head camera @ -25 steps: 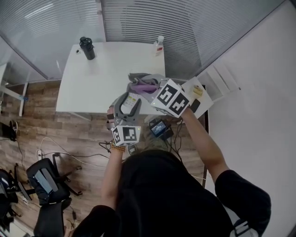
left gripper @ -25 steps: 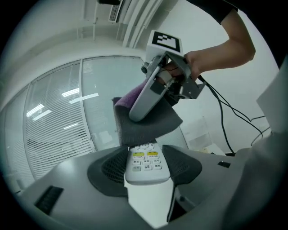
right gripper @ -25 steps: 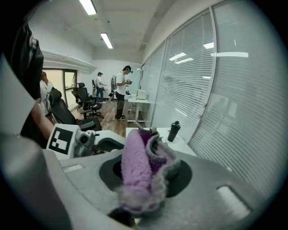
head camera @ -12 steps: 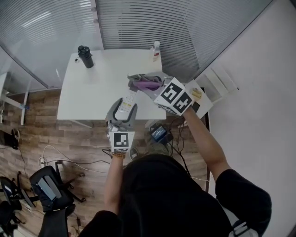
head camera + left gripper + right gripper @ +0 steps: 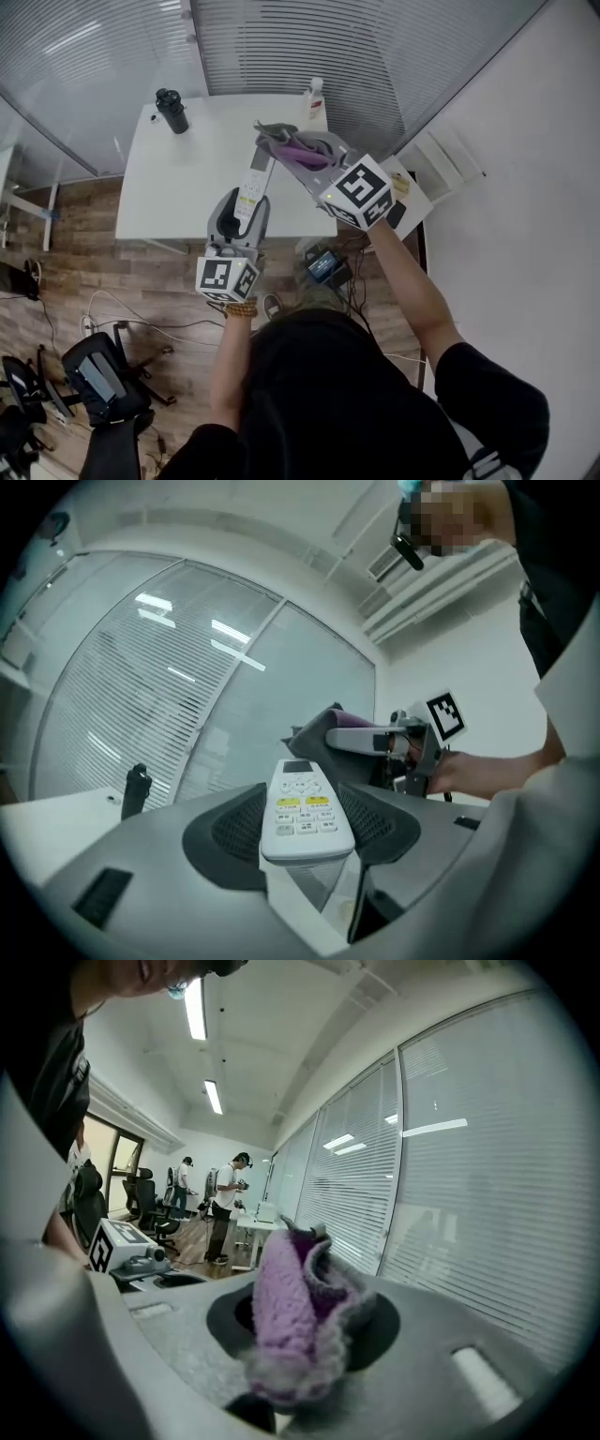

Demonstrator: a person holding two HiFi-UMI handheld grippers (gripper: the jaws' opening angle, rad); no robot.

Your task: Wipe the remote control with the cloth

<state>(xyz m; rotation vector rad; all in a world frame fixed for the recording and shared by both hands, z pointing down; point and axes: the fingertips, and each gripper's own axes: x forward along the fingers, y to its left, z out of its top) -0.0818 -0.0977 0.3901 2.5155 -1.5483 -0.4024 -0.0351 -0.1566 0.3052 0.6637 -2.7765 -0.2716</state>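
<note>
Head view only: both tools are up over the near edge of the white rectangular table (image 5: pixel 178 187). A black flask (image 5: pixel 173 105) and a small white bottle (image 5: pixel 316 94) stand at its far edge. The slim white plastic remote control (image 5: pixel 253 183) is in the air, its far end pointing toward the purple fleece cloth (image 5: pixel 302 152). The two are close, but contact can't be made out.

Left gripper view only: the left gripper (image 5: pixel 306 829) is clamped on the remote's lower end, one dark pad on each long side. The button face is up, with a small display at the far end, two yellow keys and rows of grey keys below them.

Right gripper view only: the right gripper (image 5: pixel 298 1330) is clenched on the cloth, which is folded into a bunched roll. The pile is purple with a grey fringe. Standing people (image 5: pixel 225 1206) are visible far down the room.
</note>
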